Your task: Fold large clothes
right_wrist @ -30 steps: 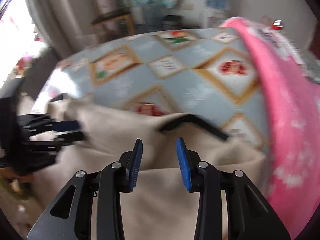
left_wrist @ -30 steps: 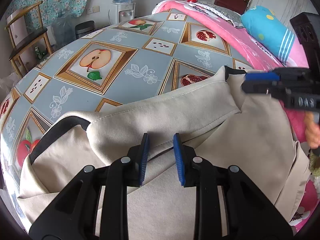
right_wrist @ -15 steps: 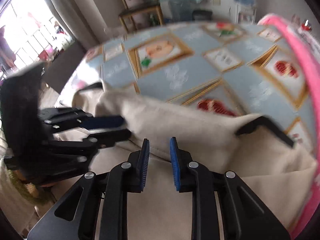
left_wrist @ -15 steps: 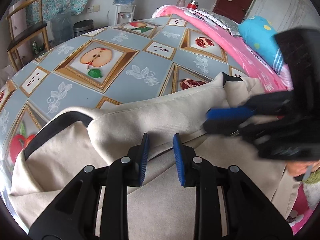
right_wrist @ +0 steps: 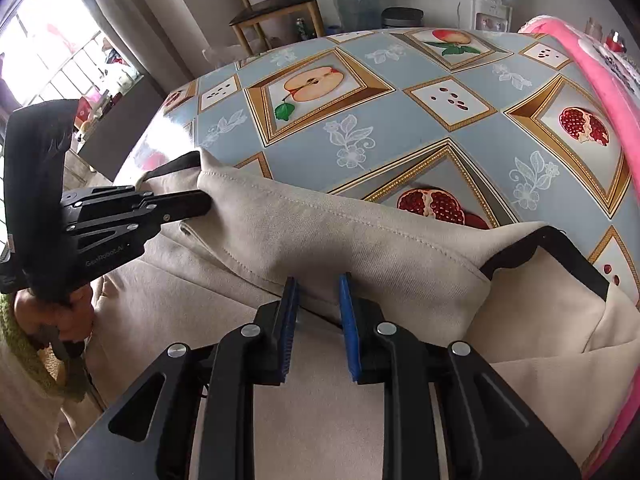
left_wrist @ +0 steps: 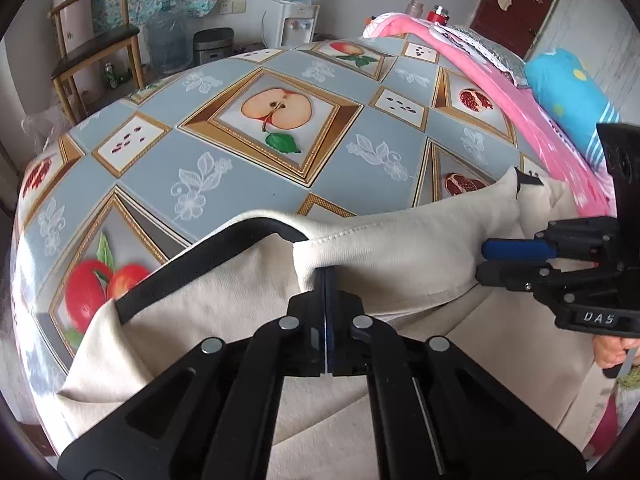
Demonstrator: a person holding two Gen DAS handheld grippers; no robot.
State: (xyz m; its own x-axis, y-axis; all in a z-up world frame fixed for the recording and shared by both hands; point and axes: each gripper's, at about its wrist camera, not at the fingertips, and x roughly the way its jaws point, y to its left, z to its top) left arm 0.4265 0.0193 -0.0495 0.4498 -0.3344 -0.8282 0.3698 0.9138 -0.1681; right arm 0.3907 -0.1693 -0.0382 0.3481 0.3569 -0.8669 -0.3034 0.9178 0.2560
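A large beige garment (left_wrist: pixel 400 252) with black trim (left_wrist: pixel 208 256) lies on the near part of the table, its top edge folded over. My left gripper (left_wrist: pixel 325 276) is shut on the left part of that folded edge, pads together with cloth pinched at the tips. The right wrist view shows the left gripper (right_wrist: pixel 206 204) at the fold's left end. My right gripper (right_wrist: pixel 319 292) has the fold's lower hem of the garment (right_wrist: pixel 360 248) bunched between its blue pads, which stand a little apart and press on it. In the left wrist view the right gripper (left_wrist: pixel 486 260) sits over the hem at the right.
The table (left_wrist: pixel 280 184) wears a grey-blue cloth with fruit pictures. A pink blanket (left_wrist: pixel 500 80) and a blue pillow (left_wrist: pixel 568 92) lie along the right. A wooden chair (left_wrist: pixel 96 52) and a water dispenser (left_wrist: pixel 298 20) stand behind. Hands (right_wrist: pixel 60 312) grasp both handles.
My left jaws have closed on the folded edge after standing apart. The right gripper has swung in over the fold's right part and its pads have narrowed onto the hem.
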